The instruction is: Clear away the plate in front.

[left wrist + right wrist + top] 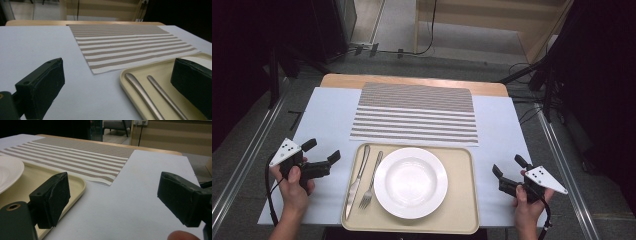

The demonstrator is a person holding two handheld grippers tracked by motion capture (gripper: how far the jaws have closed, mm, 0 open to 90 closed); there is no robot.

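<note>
A white plate (410, 182) sits on a beige tray (464, 200) at the table's near edge, with a knife (358, 181) and a fork (371, 181) lying left of it. Beyond the tray lies a striped placemat (415, 113). My left gripper (321, 151) hovers open left of the tray, nothing between its jaws. My right gripper (509, 166) stands open right of the tray, also holding nothing. The left gripper view shows the knife handle (142, 94), the fork handle (166, 96) and the tray's corner (124, 74). In the right gripper view I see the plate's rim (10, 173) and the tray's edge (80, 188).
A white sheet (327, 125) covers the wooden table (342, 80). Bare sheet lies on both sides of the tray. Cables and dark stands ring the table on the floor (452, 50).
</note>
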